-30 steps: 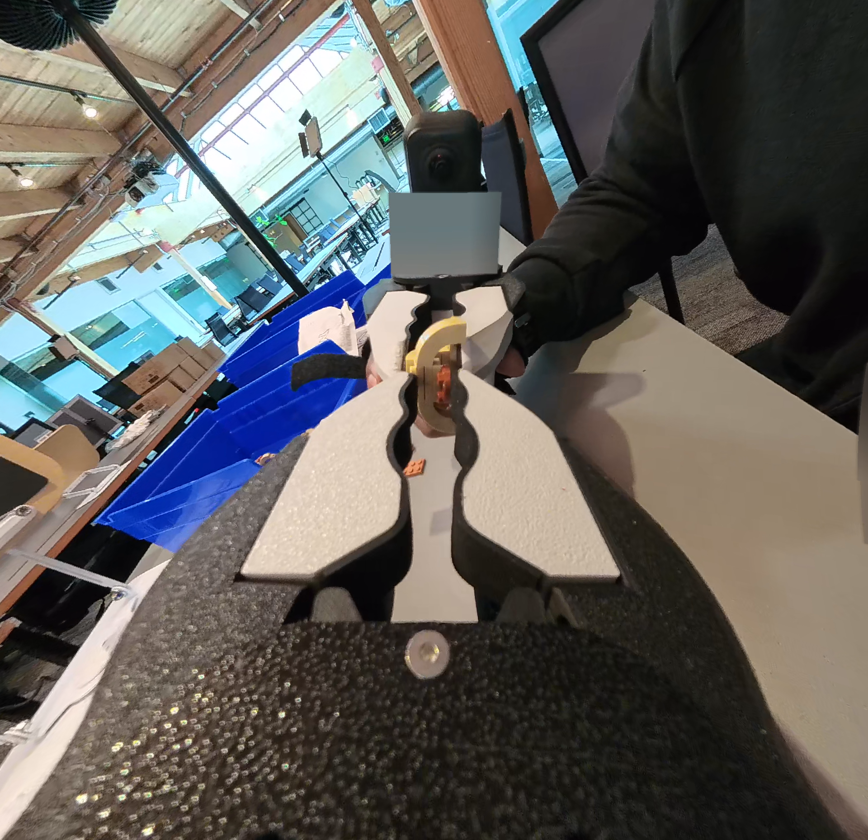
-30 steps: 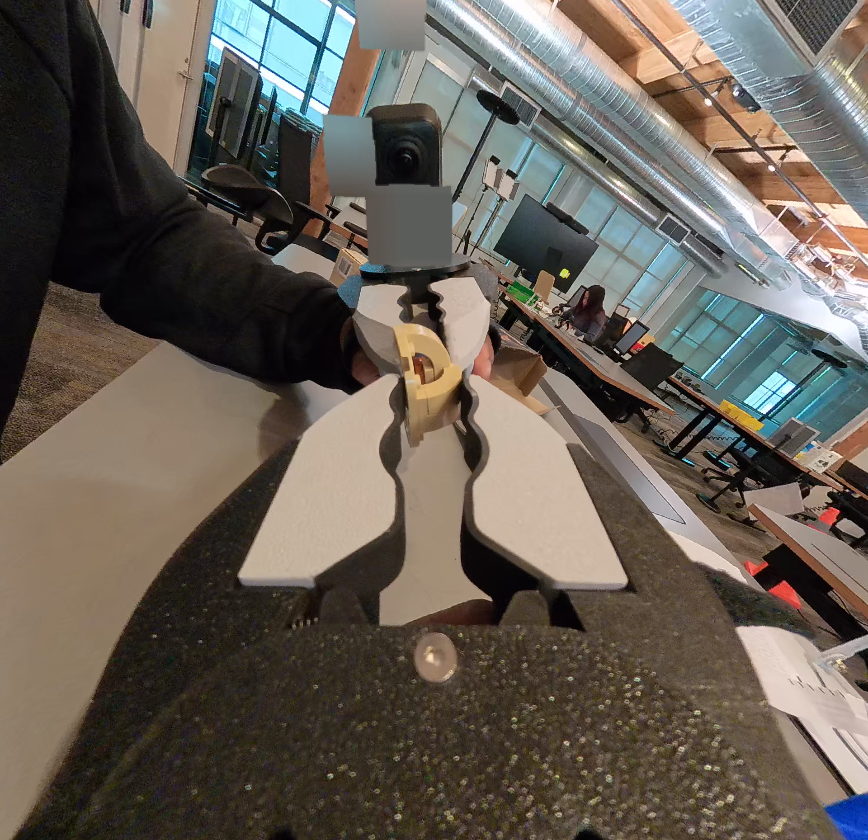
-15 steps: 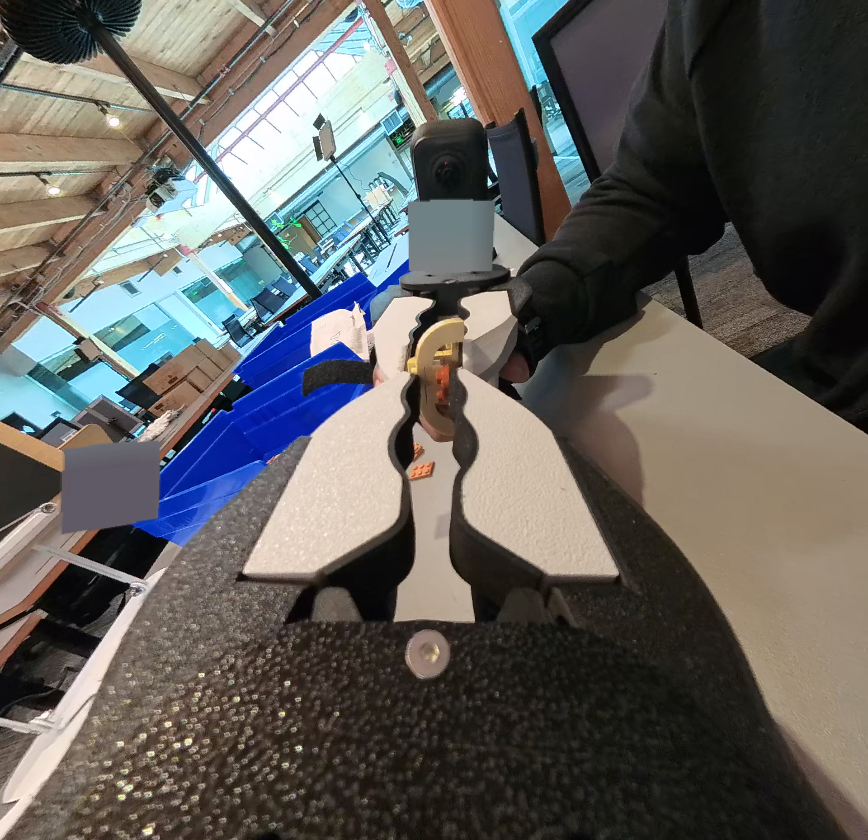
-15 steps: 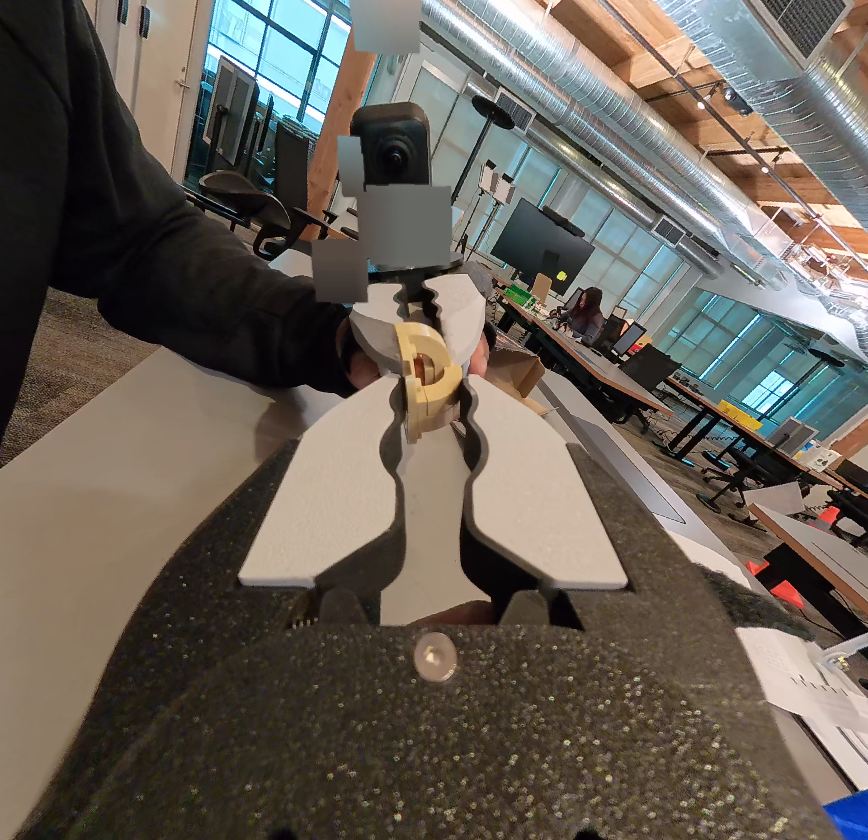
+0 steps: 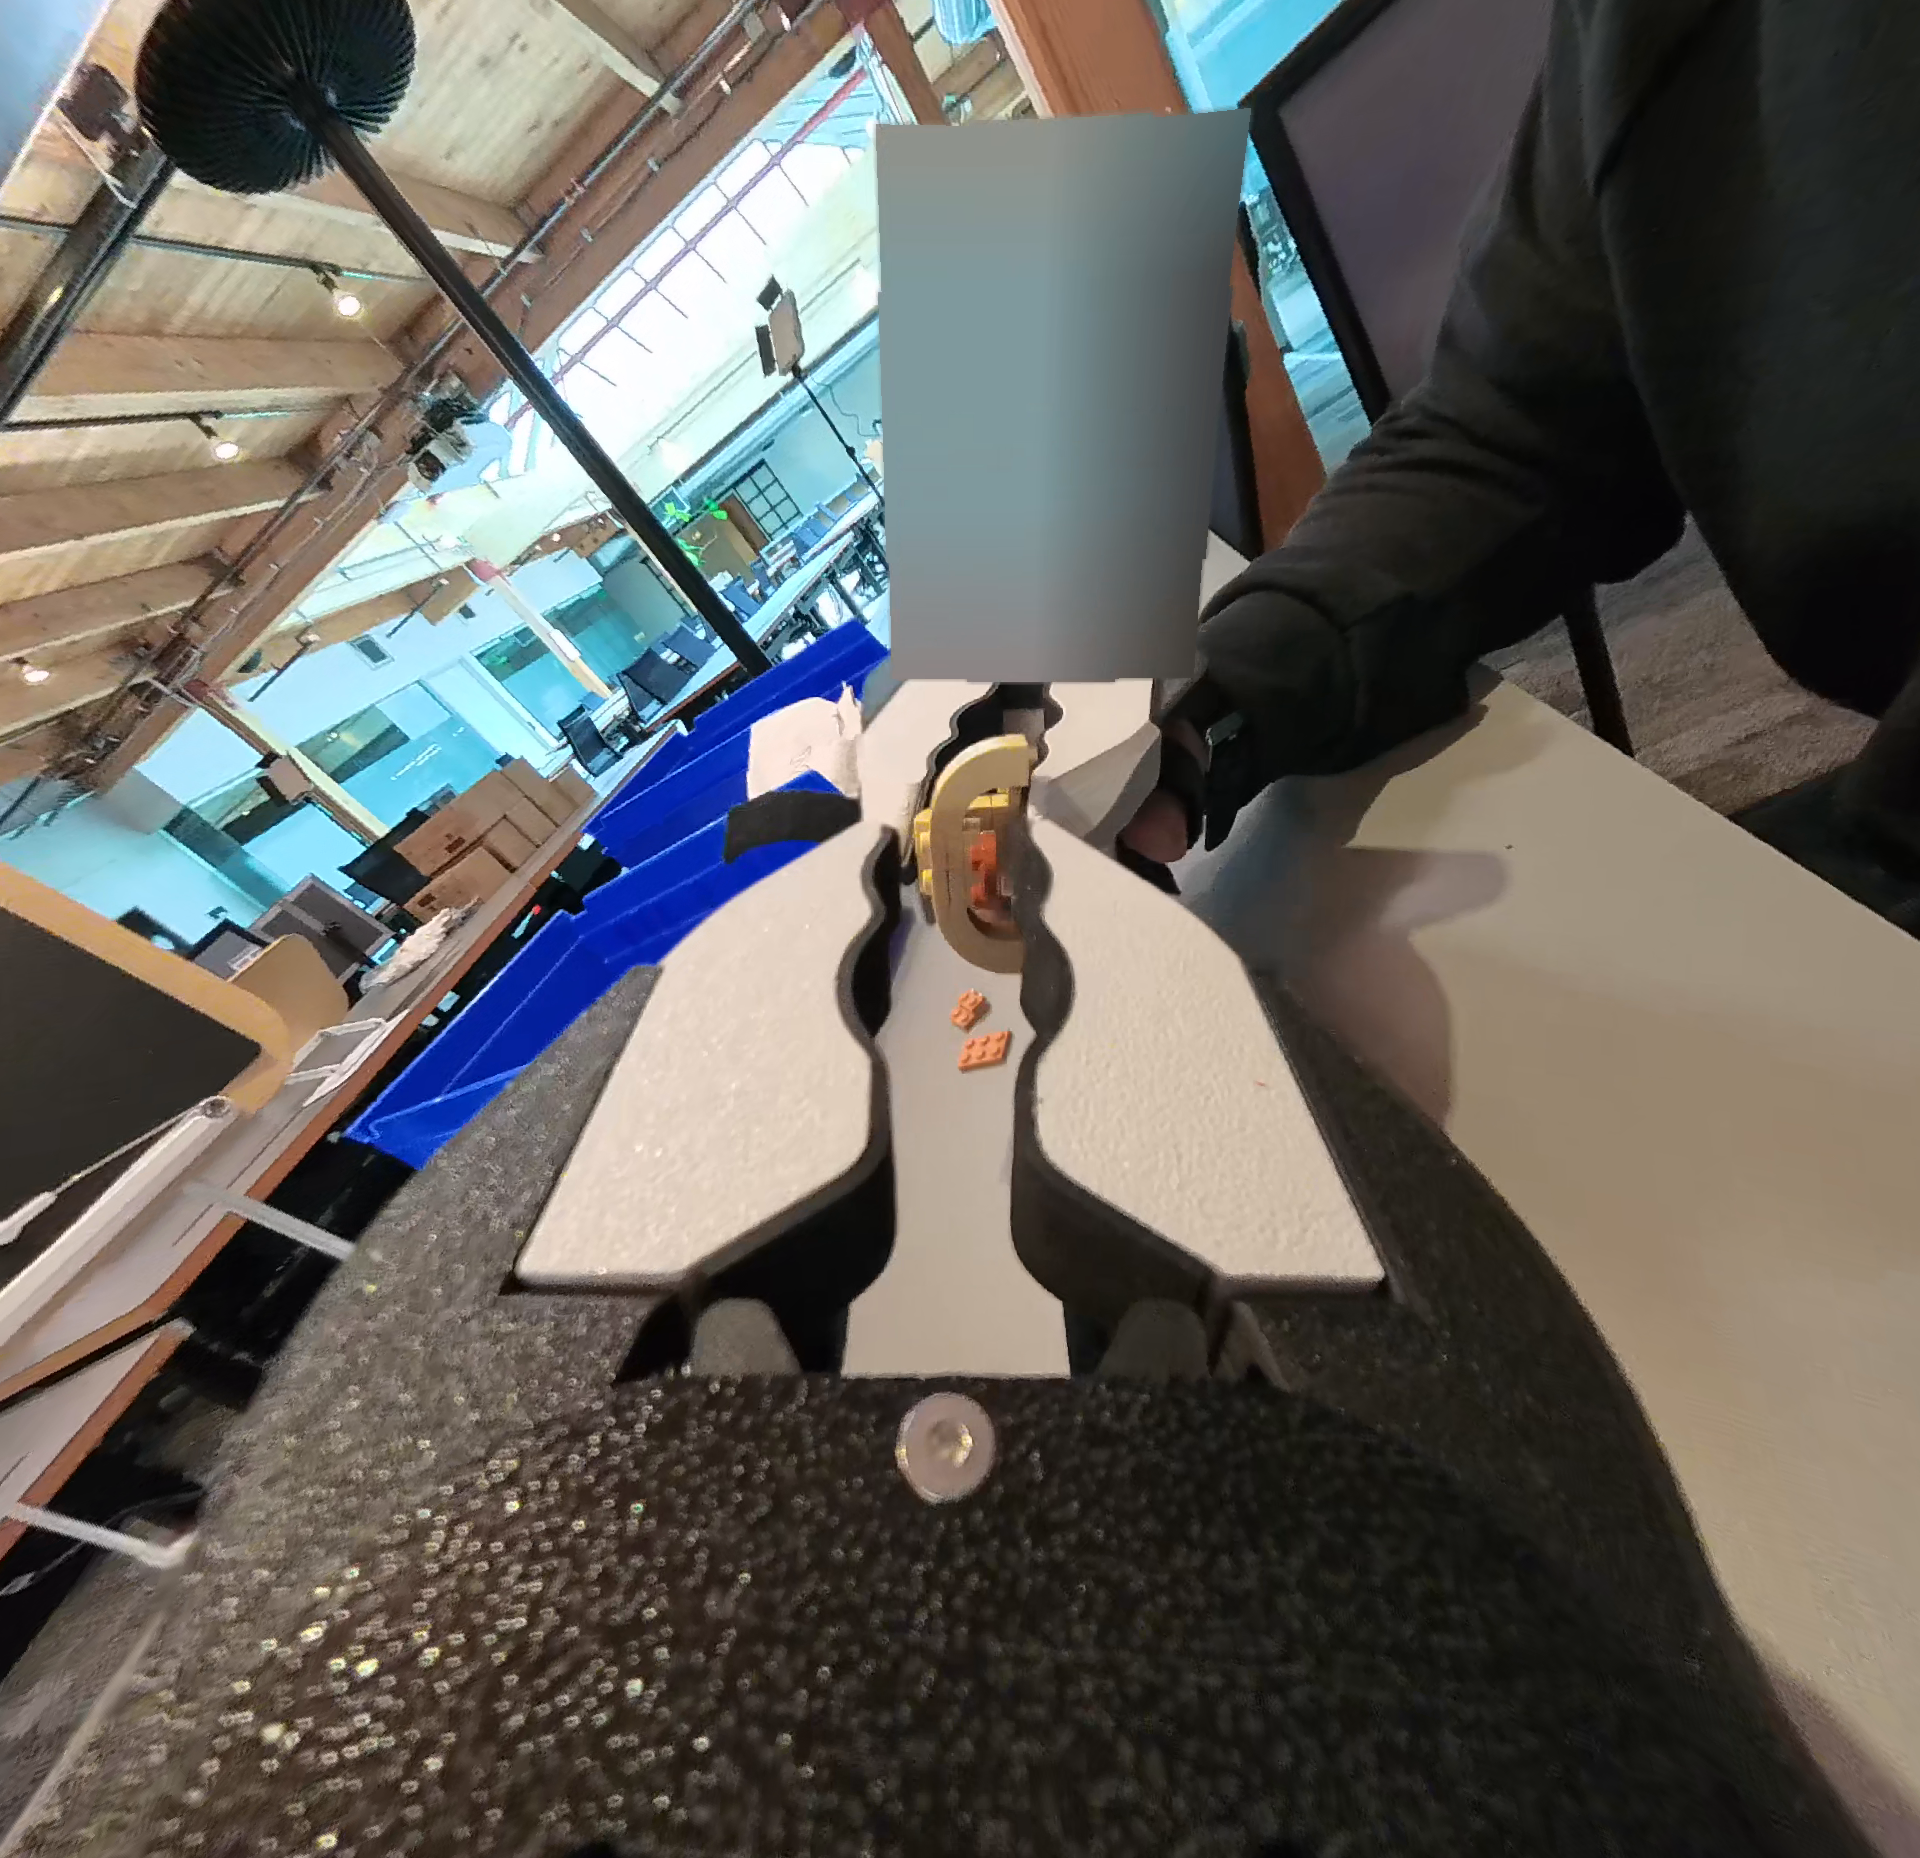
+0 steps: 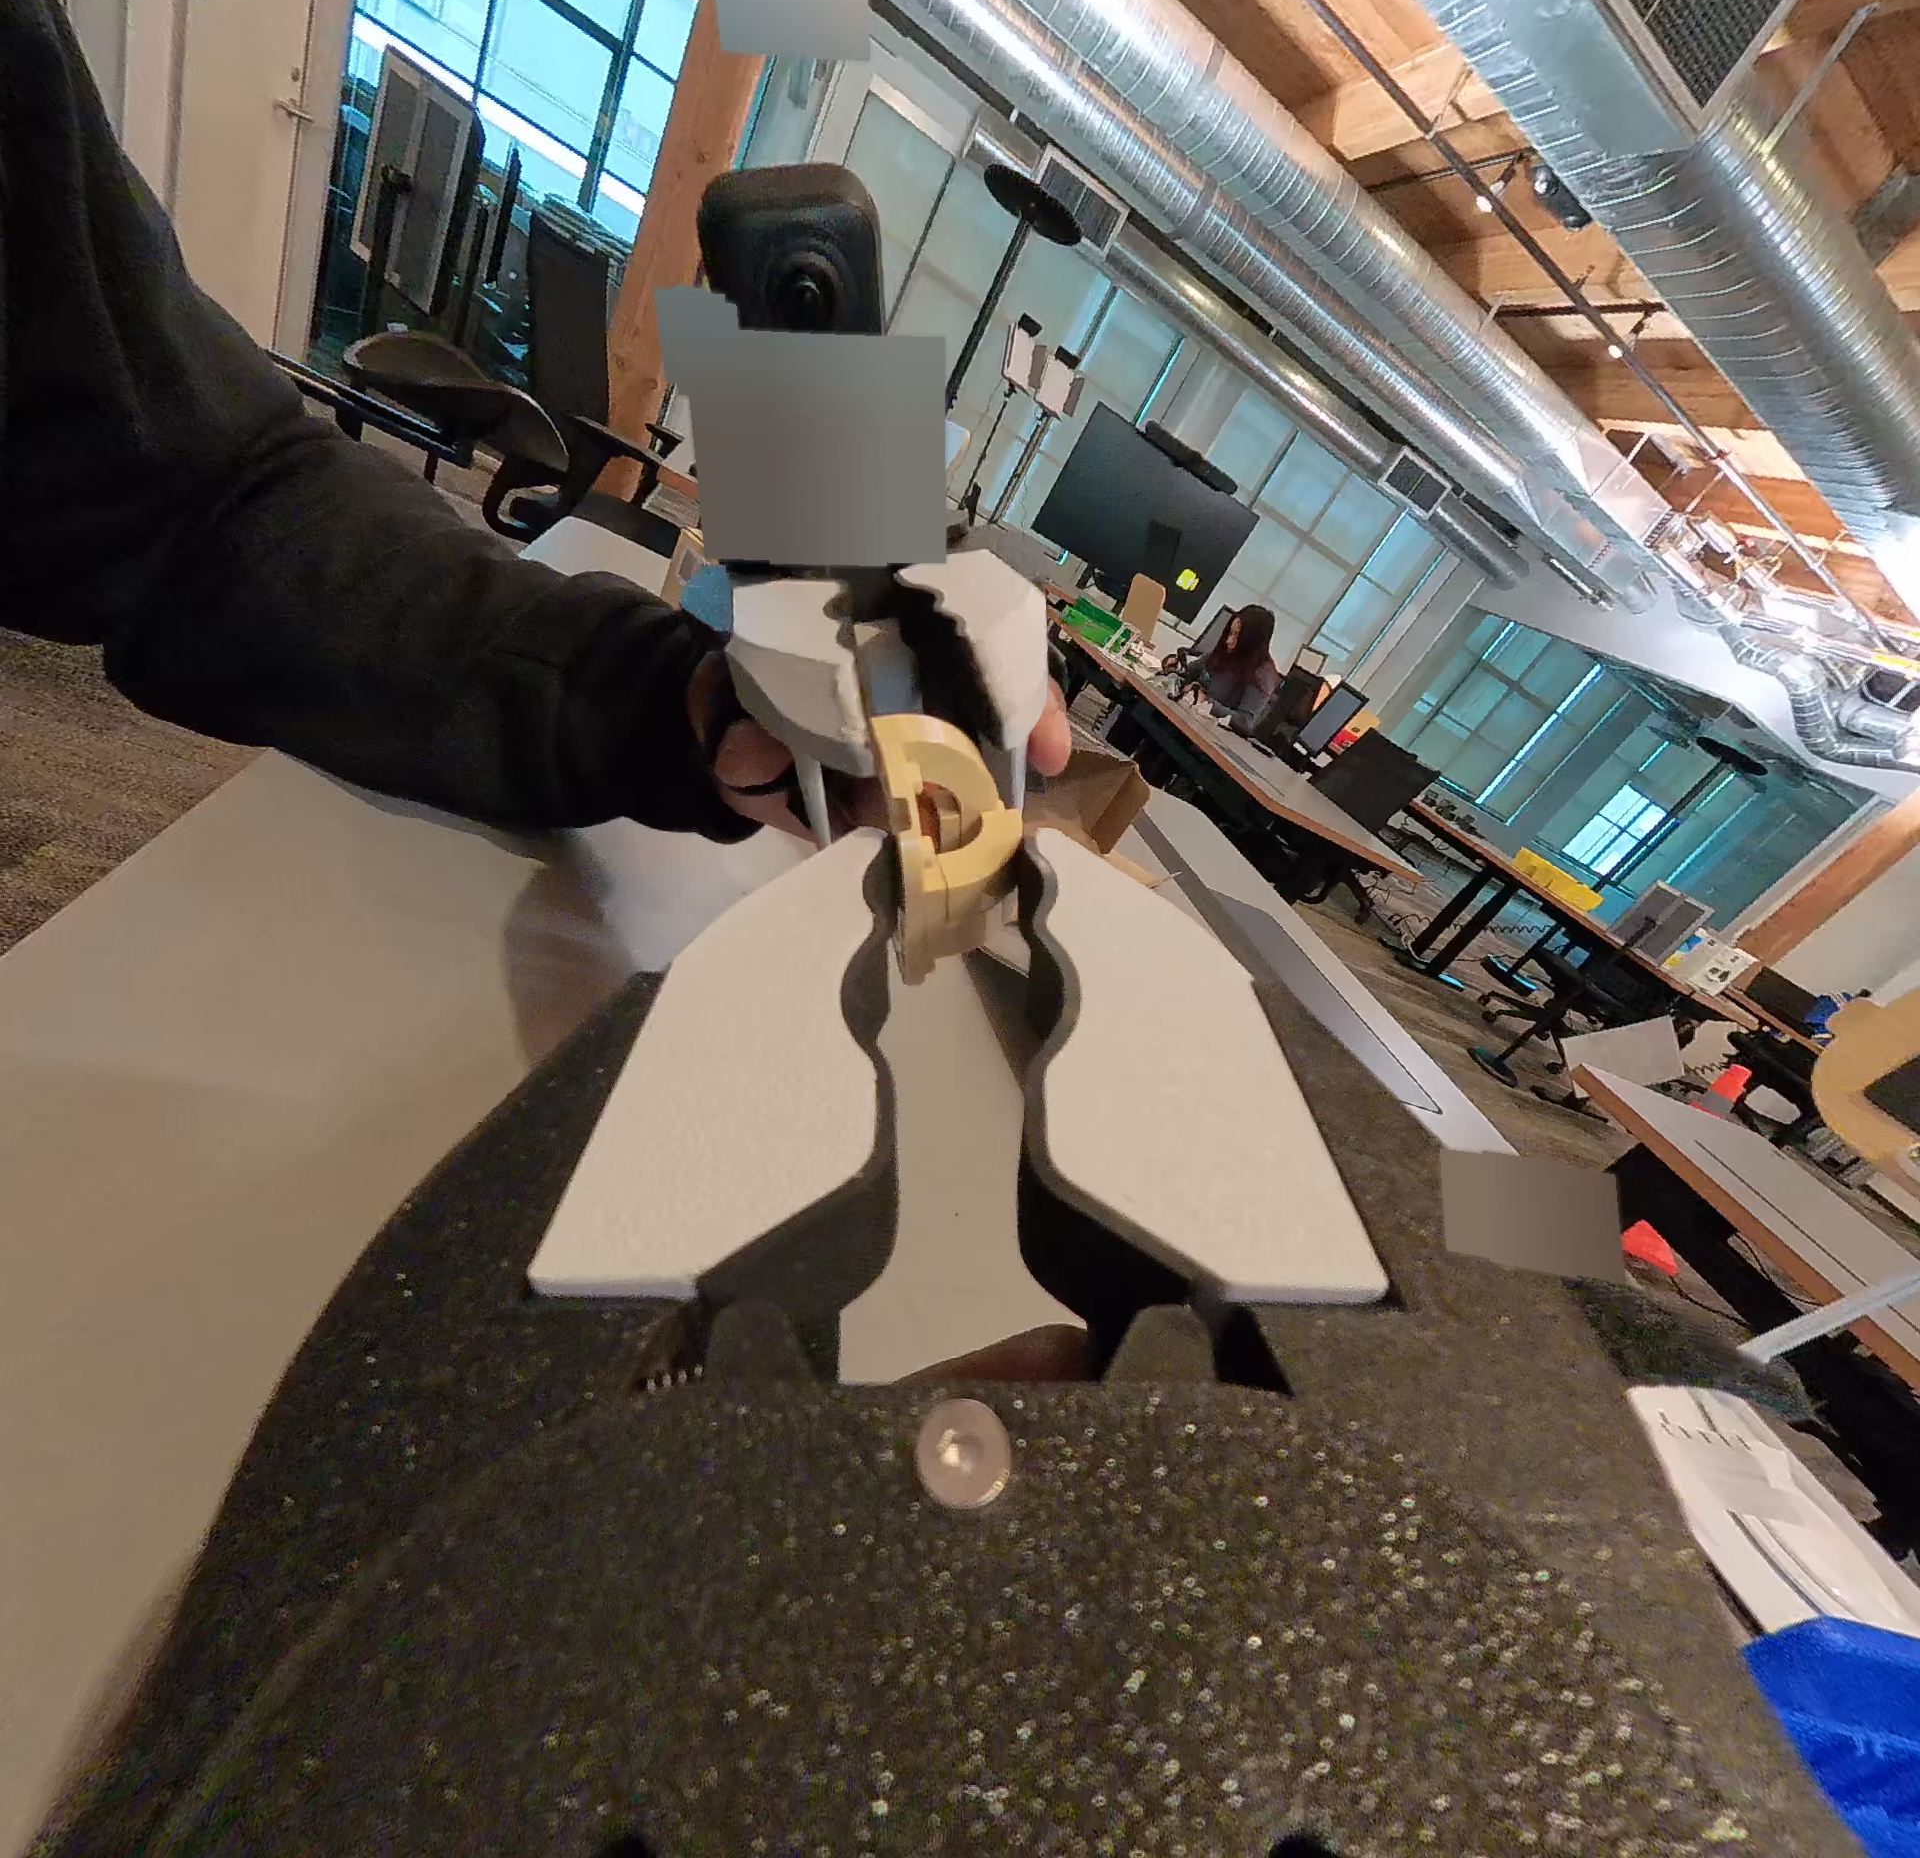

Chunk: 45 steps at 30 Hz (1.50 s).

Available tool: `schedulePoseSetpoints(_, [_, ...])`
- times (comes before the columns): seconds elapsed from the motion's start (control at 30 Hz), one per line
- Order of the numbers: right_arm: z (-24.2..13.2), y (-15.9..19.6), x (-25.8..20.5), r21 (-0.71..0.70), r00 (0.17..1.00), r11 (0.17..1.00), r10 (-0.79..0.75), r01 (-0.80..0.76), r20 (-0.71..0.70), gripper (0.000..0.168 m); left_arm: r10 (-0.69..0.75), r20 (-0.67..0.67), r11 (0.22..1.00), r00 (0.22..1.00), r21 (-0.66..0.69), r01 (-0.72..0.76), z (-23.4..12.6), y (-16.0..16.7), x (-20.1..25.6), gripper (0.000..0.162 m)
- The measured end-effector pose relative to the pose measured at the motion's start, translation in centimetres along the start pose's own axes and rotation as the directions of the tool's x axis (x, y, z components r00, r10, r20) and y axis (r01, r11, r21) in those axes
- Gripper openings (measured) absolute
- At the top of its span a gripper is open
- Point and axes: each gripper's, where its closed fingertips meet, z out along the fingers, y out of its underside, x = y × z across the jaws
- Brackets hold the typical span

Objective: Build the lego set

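Left gripper (image 5: 961, 889) and right gripper (image 6: 951, 873) both clamped on tan lego arch (image 5: 971, 852) (held tip-to-tip), above table (image 5: 1558, 1029)

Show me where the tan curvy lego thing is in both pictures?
Left wrist view: tan lego piece sits centre, just above the middle, at this tool's tips.
Right wrist view: it sits centre, at that tool's tips.
Shared landmark: the white table.

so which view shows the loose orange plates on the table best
The left wrist view: both orange plates lie in plain sight on the white table, framed by the left gripper fingers. The right wrist view shows neither plate.
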Motion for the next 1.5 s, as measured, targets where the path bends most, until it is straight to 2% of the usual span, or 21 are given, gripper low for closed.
schedulePoseSetpoints(0.2, [0.4,0.3,-0.8,-0.027,0.999,0.999,-0.03,0.031,0.022,0.021,-0.004,-0.014,0.999,1.0,-0.045,0.004,0.7,0.9,0.6,0.019])
schedulePoseSetpoints(0.97, [0.5,0.4,-1.2,-0.033,0.999,0.999,-0.029,0.03,0.035,0.021,-0.034,-0.047,0.998,0.998,-0.053,0.031,0.7,1.0,1.1,0.015])
schedulePoseSetpoints(1.13, [0.4,0.1,-0.5,0.001,1.0,1.0,0.006,-0.006,0.009,0.021,-0.041,-0.005,0.998,0.999,-0.042,0.04,0.9,0.8,0.4,0.014])
schedulePoseSetpoints(1.33, [-0.2,-1.3,0.1,0.11,0.997,0.991,0.077,-0.077,0.005,0.021,-0.058,0.017,0.998,0.998,0.024,0.058,0.1,-0.3,-0.3,0.017])
schedulePoseSetpoints(1.5, [-0.1,-1.3,-0.1,0.11,0.998,0.992,0.068,-0.069,0.01,0.021,-0.069,-0.002,0.998,0.998,-0.002,0.069,0.4,0.1,0.1,0.018])
